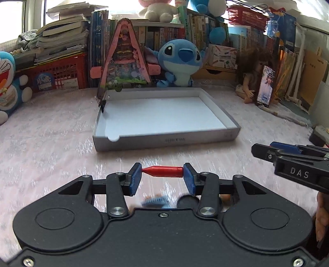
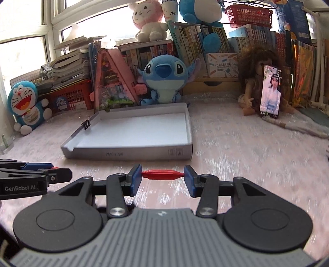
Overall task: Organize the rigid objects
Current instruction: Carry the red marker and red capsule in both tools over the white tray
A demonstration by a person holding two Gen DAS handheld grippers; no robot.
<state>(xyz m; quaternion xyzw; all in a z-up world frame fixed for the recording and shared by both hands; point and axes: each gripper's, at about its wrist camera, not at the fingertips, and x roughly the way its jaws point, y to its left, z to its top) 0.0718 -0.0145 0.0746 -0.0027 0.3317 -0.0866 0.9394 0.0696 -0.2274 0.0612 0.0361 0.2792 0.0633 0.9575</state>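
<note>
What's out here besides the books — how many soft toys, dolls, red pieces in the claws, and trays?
Soft toys: 5 — Stitch, Doraemon, pink bunny, two blue ones
Dolls: 1
Red pieces: 2
Trays: 1
Total: 9

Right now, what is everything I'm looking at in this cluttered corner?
Shallow grey cardboard box: one, white inside, middle of the pale surface.
Black binder clip: one, on the box's left wall.
Small red plastic pieces: two, one clamped endways in each gripper.
Blue alien plush: one, behind the box.
Blue cat plush: one, far left.
Pink triangular toy house: one, beside the alien plush.
Brown-haired doll: one, right.
Phone: one, upright against the doll.
Left gripper, right gripper: black, blue pads.
</note>
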